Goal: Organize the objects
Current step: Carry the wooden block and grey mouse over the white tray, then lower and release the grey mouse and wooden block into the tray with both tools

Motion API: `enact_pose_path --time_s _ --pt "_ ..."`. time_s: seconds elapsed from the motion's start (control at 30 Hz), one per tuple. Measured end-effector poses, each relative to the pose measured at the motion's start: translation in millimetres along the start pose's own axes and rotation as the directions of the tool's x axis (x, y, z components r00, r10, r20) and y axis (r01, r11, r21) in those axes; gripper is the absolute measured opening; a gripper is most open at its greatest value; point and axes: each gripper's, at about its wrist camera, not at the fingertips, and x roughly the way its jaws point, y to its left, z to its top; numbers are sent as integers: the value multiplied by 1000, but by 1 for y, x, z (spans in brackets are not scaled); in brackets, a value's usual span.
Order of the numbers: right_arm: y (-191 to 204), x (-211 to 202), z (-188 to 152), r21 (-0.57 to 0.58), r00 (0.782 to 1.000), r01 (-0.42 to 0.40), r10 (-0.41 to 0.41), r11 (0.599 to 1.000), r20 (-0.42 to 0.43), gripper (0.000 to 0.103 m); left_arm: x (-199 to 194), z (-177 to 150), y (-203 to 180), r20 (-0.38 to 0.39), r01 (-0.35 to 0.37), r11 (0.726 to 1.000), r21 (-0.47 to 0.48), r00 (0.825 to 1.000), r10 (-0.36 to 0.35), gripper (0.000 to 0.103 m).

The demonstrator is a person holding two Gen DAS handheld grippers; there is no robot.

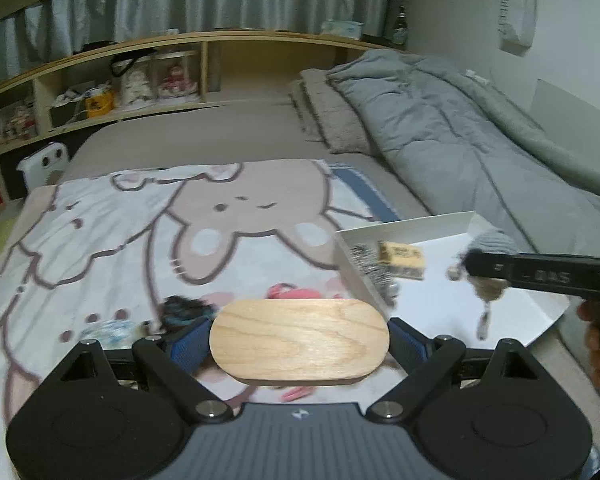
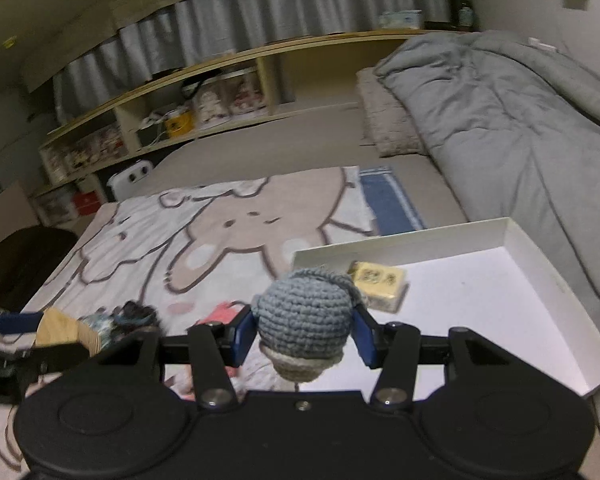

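Left wrist view: left gripper (image 1: 299,340) pinches wooden oval (image 1: 299,340).
Right gripper (image 2: 304,334): pinches crocheted ball (image 2: 303,314).
Writing: unreadable.
Surface: cartoon blanket (image 1: 120,232) left of white tray (image 2: 540,264).

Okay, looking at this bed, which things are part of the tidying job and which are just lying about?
Job:
left tool gripping oval wooden block
right tool gripping grey crocheted ball
white shallow tray
yellow printed box
pink clip

Lying about:
grey quilted duvet
wooden shelf

Oval wooden block (image 1: 299,340), grey crocheted ball (image 2: 303,312), apparently both gripped.
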Motion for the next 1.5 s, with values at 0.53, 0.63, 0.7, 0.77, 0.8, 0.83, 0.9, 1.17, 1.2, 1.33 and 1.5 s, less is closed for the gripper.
enact_pose_path --time_s 0.53,0.63,0.7,0.77,0.8,0.83,0.9,1.17,1.2,1.33,1.5 --pt "-66 28 6 97 1000 17 -14 995 -27 52 82 -13 -118 -127 177 982 68 978 -167 92" --pt "-70 32 5 93 999 8 -4 996 -42 52 94 -17 -131 -151 210 975 68 969 -198 92" --pt "-74 36 5 93 999 3 2 996 -53 52 104 -19 -136 -165 220 973 75 965 -206 92" --pt "-77 39 4 98 998 -7 13 995 -65 52 113 -20 -137 -179 207 974 86 965 -189 92" --pt "-79 42 3 101 997 -13 21 995 -72 52 116 -21 -138 -183 202 975 91 966 -183 92" --pt "-80 45 3 102 996 -19 27 995 -80 52 119 -21 -138 -186 197 976 96 967 -177 92" --pt "-80 51 1 99 994 -28 38 995 -98 52 124 -22 -138 -186 194 974 117 968 -170 92" --pt "-74 77 -7 87 982 -86 99 993 -163 55 128 -25 -133 -186 184 969 163 971 -153 100" --pt "-73 79 -8 82 982 -78 91 994 -167 56 128 -25 -133 -189 185 969 165 970 -154 100" --pt "-73 79 -9 70 982 -57 69 996 -176 63 130 -24 -130 -195 186 969 164 969 -153 100" --pt "-80 75 -8 97 983 -48 65 994 -173 64 127 -21 -128 -190 189 970 155 969 -159 100"
